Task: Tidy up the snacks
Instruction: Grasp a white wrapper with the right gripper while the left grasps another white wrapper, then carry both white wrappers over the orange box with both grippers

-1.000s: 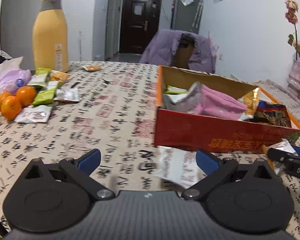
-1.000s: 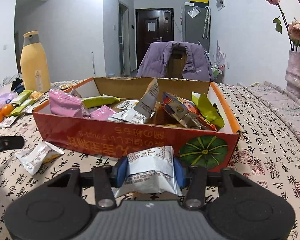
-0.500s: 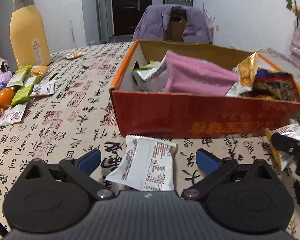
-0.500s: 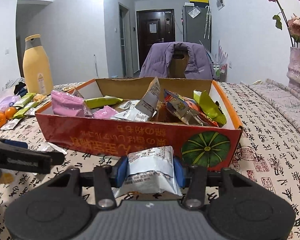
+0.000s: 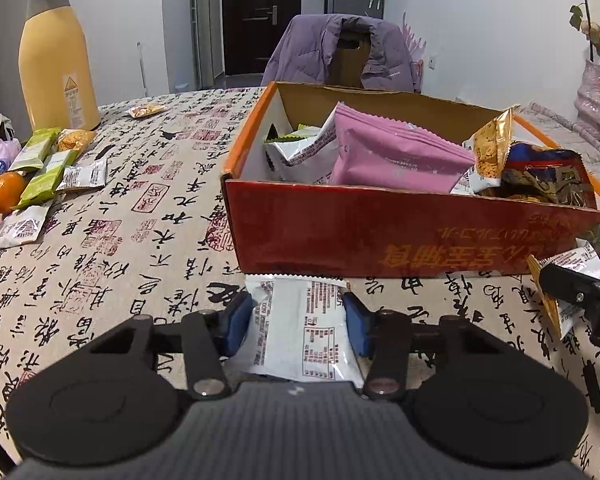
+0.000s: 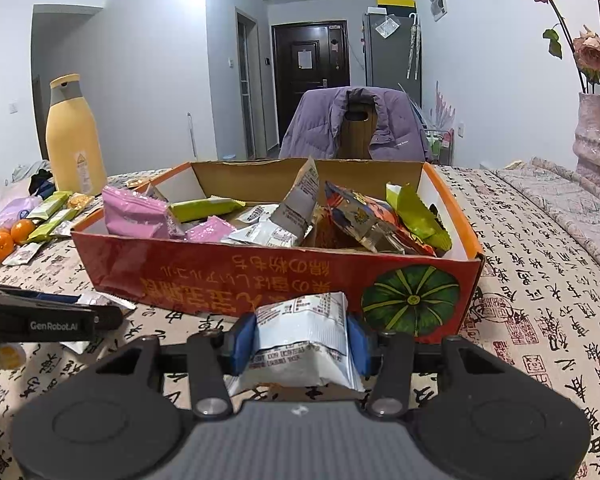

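The white snack packet [image 5: 300, 328] lies flat on the patterned tablecloth [image 5: 112, 220], just in front of the near wall of the red cardboard box [image 5: 380, 236], between the blue pads of the left gripper [image 5: 299, 322]; the jaws have just been closing and the pads now meet the packet's two side edges, so the grip appears made, though the packet is not yet lifted off the cloth. A side-edge hold suits a flat sachet, since the sealed seams give the pads something stiffer to bear on. The right gripper [image 6: 301, 338] holds a second white packet [image 6: 302, 344] pinched across its width, the wrapper buckled between the pads, poised in front of the box's near wall [image 6: 260, 276] beside the printed pumpkin; this placement leaves a short rise over the rim before release. The box already contains pink, green and foil packets heaped loosely, so both held items most likely belong there. Further items remain well apart at the table's far left: green bars [image 5: 44, 164], small white sachets, tangerines [image 5: 4, 192] and a tall yellow bottle [image 5: 56, 56]; these appear still unsorted.
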Available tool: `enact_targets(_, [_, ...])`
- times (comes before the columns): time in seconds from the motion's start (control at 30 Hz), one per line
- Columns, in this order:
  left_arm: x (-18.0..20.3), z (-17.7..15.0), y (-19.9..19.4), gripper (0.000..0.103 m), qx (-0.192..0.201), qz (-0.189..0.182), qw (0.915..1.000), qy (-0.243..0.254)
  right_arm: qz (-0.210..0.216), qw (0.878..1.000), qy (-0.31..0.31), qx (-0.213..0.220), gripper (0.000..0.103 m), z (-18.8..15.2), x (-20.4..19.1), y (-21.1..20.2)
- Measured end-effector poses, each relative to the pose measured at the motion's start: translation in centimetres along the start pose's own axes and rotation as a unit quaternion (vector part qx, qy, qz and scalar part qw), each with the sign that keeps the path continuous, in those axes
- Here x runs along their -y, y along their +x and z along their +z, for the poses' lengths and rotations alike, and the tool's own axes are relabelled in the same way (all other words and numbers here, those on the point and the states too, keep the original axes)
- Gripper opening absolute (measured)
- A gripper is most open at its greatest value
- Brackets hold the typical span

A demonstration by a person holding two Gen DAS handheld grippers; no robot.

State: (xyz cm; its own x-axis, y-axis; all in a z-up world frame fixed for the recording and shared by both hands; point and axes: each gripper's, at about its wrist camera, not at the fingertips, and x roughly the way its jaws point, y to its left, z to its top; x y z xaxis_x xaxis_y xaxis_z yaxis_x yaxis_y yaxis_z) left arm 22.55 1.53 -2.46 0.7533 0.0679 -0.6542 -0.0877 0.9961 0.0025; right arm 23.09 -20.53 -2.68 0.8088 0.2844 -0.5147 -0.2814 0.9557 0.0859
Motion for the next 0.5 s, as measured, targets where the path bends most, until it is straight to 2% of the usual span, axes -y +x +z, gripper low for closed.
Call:
enact_targets(0.23, [0.0, -0.4, -0.9, 0.045, 0.010, -0.005, 0.9999, -0.005, 0.004, 1.000, 0.000, 0.009, 0.048, 0.0, 0.0, -0.2])
enact_targets(0.5, [-0.2, -0.7, -3.5, 0.045, 0.047, -0.007, 0.9988, -0.012, 0.008, 1.000, 0.001, 0.029, 0.048, 0.0, -0.1, -1.0])
